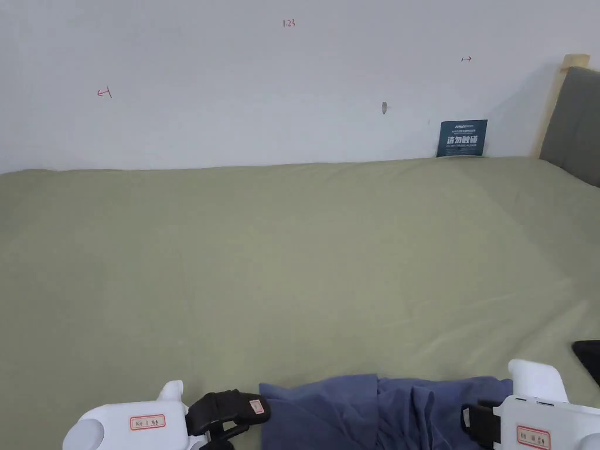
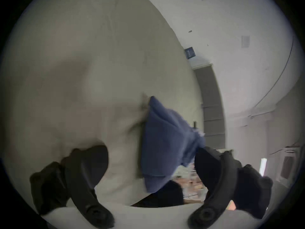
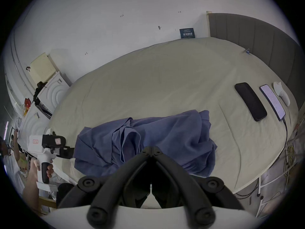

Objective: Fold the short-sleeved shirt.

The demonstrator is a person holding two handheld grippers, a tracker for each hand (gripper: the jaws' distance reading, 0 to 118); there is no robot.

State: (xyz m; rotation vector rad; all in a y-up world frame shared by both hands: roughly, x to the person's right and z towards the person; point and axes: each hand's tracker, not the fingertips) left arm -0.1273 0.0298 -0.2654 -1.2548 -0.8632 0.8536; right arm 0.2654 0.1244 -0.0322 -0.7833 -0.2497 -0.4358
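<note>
At the near edge of the bed [image 1: 293,246], the left hand-held gripper [image 2: 151,156] has its jaws spread wide apart with nothing between them, just left of the crumpled blue shirt [image 3: 148,140]. The right hand-held gripper [image 3: 151,150] has its jaws closed together, tips over the shirt; whether cloth is pinched cannot be told. The shirt lies bunched and unfolded on the olive sheet beside the bed's near edge. In the head view its lower part is cut off by the frame. The left gripper view is blurred. A dark phone [image 3: 250,98], a lit phone [image 3: 273,102] on a cable and a white device [image 3: 281,95] lie to the right, well apart from the shirt. Beyond the shirt the sheet runs open to the white wall [image 1: 263,88], with a grey headboard [image 1: 577,123] at right.
</note>
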